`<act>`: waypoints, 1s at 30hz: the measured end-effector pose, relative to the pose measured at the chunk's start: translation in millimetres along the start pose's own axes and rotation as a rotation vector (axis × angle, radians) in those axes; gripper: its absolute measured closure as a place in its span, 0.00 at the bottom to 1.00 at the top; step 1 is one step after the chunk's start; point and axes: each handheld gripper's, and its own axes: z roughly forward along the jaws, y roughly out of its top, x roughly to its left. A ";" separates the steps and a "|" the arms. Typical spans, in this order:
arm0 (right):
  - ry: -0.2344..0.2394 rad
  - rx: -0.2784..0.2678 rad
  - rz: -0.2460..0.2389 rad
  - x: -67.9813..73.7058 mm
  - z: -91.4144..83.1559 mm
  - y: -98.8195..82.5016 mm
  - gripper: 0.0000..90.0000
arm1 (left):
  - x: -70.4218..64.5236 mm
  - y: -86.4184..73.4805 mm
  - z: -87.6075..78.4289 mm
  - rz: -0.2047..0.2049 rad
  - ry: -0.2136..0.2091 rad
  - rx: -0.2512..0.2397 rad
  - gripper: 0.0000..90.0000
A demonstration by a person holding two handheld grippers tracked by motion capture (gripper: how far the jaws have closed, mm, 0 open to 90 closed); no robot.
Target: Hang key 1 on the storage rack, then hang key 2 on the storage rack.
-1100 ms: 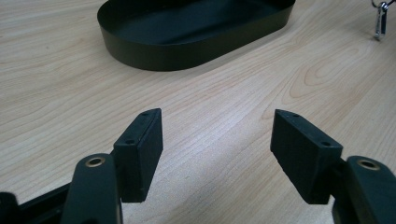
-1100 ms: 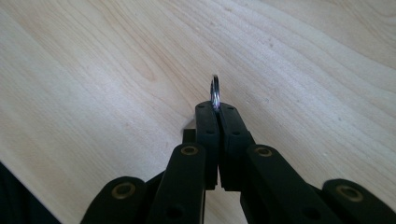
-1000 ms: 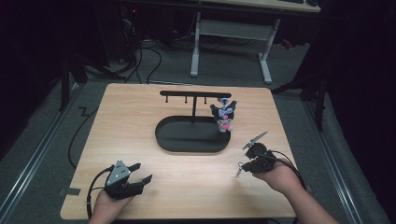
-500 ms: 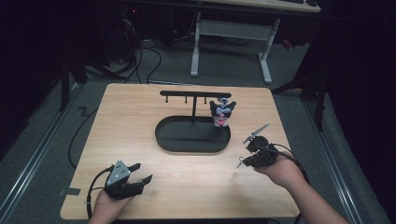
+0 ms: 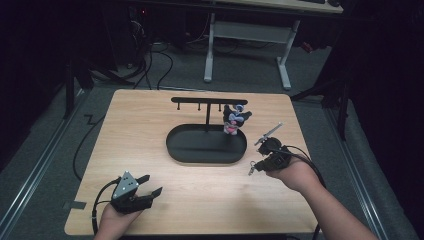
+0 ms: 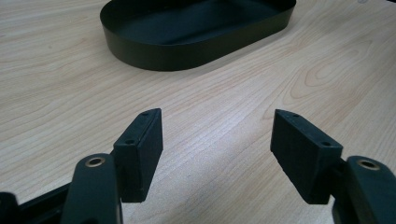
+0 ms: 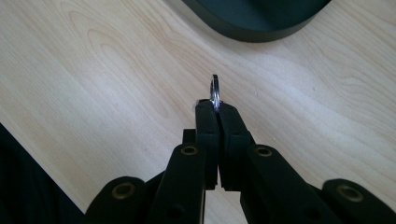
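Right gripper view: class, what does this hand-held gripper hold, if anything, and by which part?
The right hand-held gripper pinches a small metal ring by its lower edge; the rest sticks out above the jaws.

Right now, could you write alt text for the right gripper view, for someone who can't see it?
Two black jaws of the right gripper are pinched shut on a small metal key ring, held edge-on above a light wooden table. The curved rim of a black oval tray crosses the top of the picture.
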 end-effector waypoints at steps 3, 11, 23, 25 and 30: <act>0.003 -0.005 -0.007 -0.3 0.7 3.8 0.99 | 0.9 -0.9 -0.4 -0.004 0.000 -0.002 0.39; 0.021 -0.012 -0.013 3.2 2.1 20.2 0.99 | 3.4 -1.7 -3.8 -0.010 -0.002 -0.004 0.39; 0.022 -0.025 -0.031 2.1 1.5 45.5 0.99 | 1.8 -2.9 -7.3 -0.005 0.004 -0.012 0.39; 0.021 -0.025 -0.026 2.3 0.6 50.2 0.99 | 2.8 -3.6 -7.5 -0.007 0.005 -0.008 0.39; 0.022 -0.019 -0.038 4.2 -2.5 63.7 0.99 | 3.0 -6.0 -10.2 -0.010 0.007 -0.003 0.39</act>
